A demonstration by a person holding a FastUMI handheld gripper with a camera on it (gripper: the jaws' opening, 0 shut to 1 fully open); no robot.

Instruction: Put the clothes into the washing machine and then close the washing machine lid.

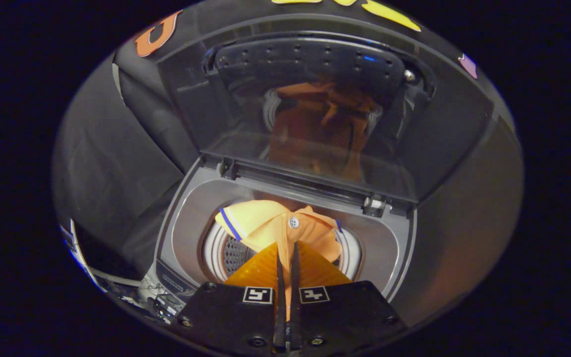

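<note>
Centrally, claw (pixel 287 248) pinched shut on orange shirt (pixel 270 225), fingers nearly touching, cloth squeezed between. Shirt hangs over drum opening (pixel 226 253) of washing machine (pixel 186 223), lower middle of frame. Lid (pixel 325 114) stands raised behind, upper centre, glass reflecting shirt. Hinges (pixel 375 204) at lid base. Dark cloth wall at left.

Pretty dark booth overall, black cloth wall (pixel 117 163) hanging in folds all around, with dim light. Down low beside it there's a jumble of cables (pixel 154 292), too blurry to make out.
</note>
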